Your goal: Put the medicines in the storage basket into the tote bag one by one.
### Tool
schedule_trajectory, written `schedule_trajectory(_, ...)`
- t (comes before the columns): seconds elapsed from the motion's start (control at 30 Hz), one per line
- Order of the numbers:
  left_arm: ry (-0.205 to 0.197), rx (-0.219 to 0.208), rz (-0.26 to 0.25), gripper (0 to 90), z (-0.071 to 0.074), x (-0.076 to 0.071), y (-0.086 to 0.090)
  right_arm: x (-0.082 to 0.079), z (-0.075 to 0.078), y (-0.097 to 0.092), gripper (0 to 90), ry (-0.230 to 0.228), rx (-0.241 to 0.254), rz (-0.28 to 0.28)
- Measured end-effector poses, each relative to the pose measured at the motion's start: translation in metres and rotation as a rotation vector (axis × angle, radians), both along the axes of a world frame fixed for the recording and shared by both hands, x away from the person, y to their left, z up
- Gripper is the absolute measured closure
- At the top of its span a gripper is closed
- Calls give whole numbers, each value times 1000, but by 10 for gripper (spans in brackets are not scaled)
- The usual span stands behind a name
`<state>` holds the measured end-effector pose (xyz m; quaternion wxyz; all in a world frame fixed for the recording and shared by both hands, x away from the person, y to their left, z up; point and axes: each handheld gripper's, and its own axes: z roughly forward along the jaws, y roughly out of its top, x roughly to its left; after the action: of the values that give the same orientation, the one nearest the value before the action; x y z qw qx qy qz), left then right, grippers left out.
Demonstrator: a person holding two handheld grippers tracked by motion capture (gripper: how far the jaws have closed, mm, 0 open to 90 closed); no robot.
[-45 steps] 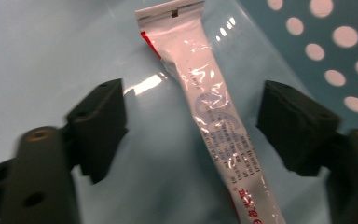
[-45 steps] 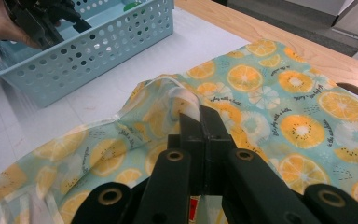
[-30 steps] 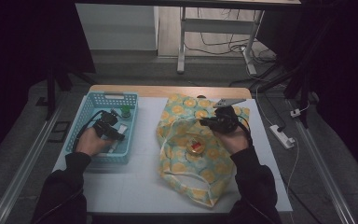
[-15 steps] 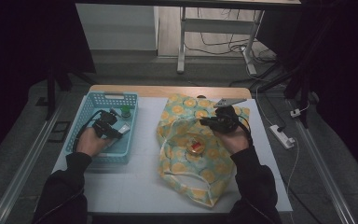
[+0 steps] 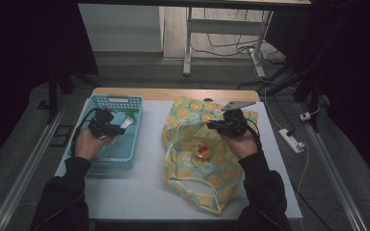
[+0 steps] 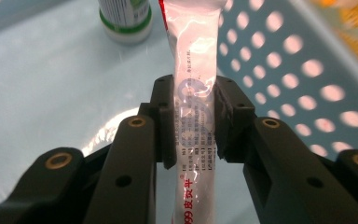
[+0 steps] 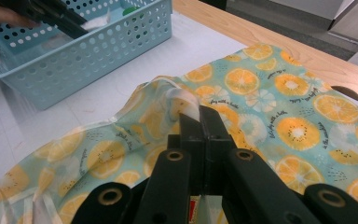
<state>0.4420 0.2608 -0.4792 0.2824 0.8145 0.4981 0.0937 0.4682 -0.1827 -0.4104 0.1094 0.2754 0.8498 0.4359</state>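
The bag (image 5: 197, 149) rim is pinched by the right gripper (image 7: 200, 116), fingers fully closed, so its mouth is kept open. Farther off, a tube (image 6: 191, 93), just clamped by the left gripper (image 6: 191, 121), is held over the basket (image 5: 125, 154) for transfer.

Basket (image 5: 107, 159) walls are boxing in the left side, a small bottle (image 6: 125, 21) is standing at the far end; white strip of table (image 5: 149, 144) between basket and bag (image 5: 192, 187) is lying open.
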Motion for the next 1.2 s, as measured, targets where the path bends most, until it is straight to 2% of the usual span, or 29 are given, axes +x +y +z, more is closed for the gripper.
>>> schedule_trajectory(0.17,-66,-18,-34,712,19,-8,-3,0,0,0,897,-2,1,-1)
schedule_trajectory(0.33,-84,-32,-58,712,31,-13,-10,-1,0,0,897,-6,1,0)
schedule_trajectory(0.87,-88,-95,-151,712,46,-24,-43,-1,1,0,897,-10,5,-1)
schedule_trajectory(1.2,-79,-108,-232,712,48,-30,-72,-1,2,0,898,-12,9,-4)
